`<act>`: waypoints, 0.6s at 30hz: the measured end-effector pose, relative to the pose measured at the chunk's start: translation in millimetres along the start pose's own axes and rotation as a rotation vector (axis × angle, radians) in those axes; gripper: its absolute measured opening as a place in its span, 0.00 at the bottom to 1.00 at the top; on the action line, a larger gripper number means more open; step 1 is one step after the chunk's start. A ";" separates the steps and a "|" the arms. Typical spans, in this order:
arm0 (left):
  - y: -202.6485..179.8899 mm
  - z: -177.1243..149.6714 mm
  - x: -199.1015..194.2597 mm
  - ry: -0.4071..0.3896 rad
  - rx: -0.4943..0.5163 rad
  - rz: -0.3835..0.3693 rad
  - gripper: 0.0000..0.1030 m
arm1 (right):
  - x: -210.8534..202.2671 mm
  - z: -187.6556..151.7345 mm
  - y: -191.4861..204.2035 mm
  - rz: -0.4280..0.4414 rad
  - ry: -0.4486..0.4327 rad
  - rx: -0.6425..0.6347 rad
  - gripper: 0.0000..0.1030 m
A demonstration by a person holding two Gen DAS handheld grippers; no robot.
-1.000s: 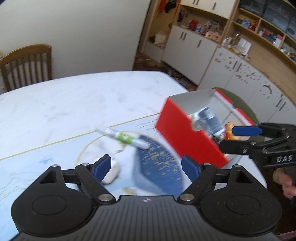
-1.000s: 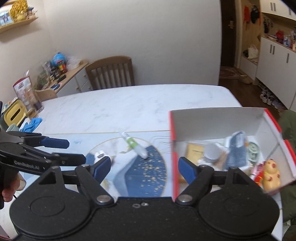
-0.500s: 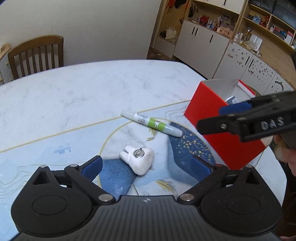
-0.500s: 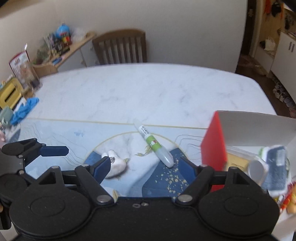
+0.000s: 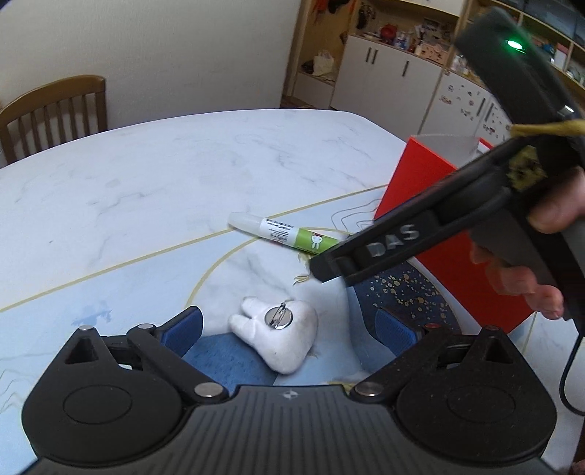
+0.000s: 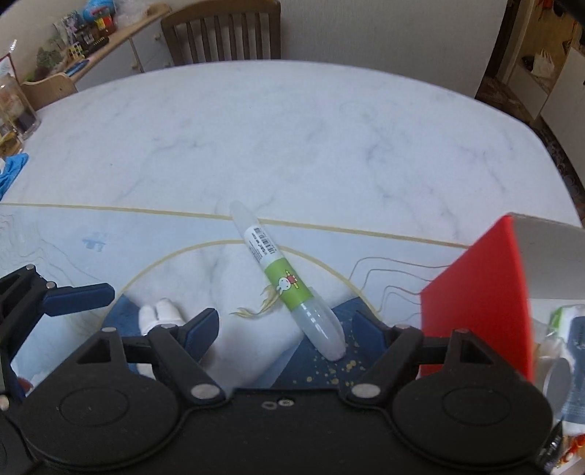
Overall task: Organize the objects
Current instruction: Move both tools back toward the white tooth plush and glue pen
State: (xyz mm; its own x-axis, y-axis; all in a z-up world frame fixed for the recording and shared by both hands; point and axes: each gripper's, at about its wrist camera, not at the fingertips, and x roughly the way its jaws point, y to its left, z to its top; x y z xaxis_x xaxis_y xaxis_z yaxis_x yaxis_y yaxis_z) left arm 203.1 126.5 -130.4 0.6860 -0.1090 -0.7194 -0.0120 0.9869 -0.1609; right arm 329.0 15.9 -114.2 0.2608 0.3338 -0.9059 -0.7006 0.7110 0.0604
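On the marble-patterned table (image 6: 292,139), over a printed mat (image 5: 73,292) with gold lines and dark blue speckled patches, two loose things lie apart: a white tooth-shaped plush (image 5: 281,336) with a metal pin on its upper face, and a tube (image 6: 287,281) with a green label and clear cap. Left gripper (image 5: 289,329): jaws have just been opening, now spread wide, the plush between the blue pads, neither pad pressing it. Right gripper (image 6: 283,329): jaws apart, clear cap end of the tube between them, no contact seen. From the left view the right gripper's black body crosses in front of the tube's cap end and part of the red box (image 5: 431,219), which stands to the right of the tube, open-topped, with several items inside. Behind the table: wooden chair (image 6: 223,33), side shelf with clutter (image 6: 80,40), white cabinets (image 5: 387,80). Blue cloth (image 6: 11,171) at the table's left edge.
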 end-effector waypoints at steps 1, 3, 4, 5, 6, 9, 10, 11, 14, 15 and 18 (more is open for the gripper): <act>-0.5 -0.3 3.2 0.002 0.009 -0.003 0.98 | 3.6 0.0 0.3 0.000 0.008 -0.001 0.77; -0.8 -0.9 10.2 0.015 0.021 -0.005 0.98 | 10.0 -0.3 0.7 -0.003 0.022 -0.005 0.77; -0.5 -1.3 13.2 0.020 0.022 -0.005 0.98 | 12.9 -0.4 0.6 -0.007 0.025 -0.005 0.77; -0.3 -1.8 15.8 0.023 0.024 -0.005 0.98 | 14.7 -0.2 0.0 -0.008 0.027 -0.002 0.77; 0.1 -2.4 17.9 0.024 0.027 -0.004 0.98 | 16.2 0.2 -0.7 -0.006 0.030 0.002 0.76; 0.8 -3.6 23.2 0.026 0.039 -0.002 0.98 | 19.2 2.7 -2.2 -0.005 0.025 0.001 0.76; 1.5 -4.0 24.6 0.028 0.039 -0.006 0.98 | 19.2 4.2 -2.1 -0.006 0.023 -0.001 0.76; 2.5 -4.2 25.9 0.030 0.037 -0.008 0.98 | 19.4 5.4 -2.3 -0.005 0.022 -0.001 0.76; 5.3 -4.8 30.2 0.039 0.035 -0.002 0.98 | 20.3 7.7 -0.3 -0.017 0.019 -0.025 0.72; 6.5 -5.0 30.9 0.038 0.033 0.006 0.98 | 20.3 8.5 0.7 -0.023 0.016 -0.037 0.69; 7.6 -4.8 31.8 0.032 0.037 0.009 0.98 | 19.5 9.8 3.1 -0.026 0.006 -0.068 0.61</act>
State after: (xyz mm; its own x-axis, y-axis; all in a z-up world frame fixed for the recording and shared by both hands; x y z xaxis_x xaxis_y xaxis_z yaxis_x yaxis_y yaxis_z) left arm 221.3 129.9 -157.7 0.6624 -0.1036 -0.7419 0.0097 0.9915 -0.1299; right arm 338.4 30.6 -127.5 0.2755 0.3124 -0.9091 -0.7372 0.6756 0.0088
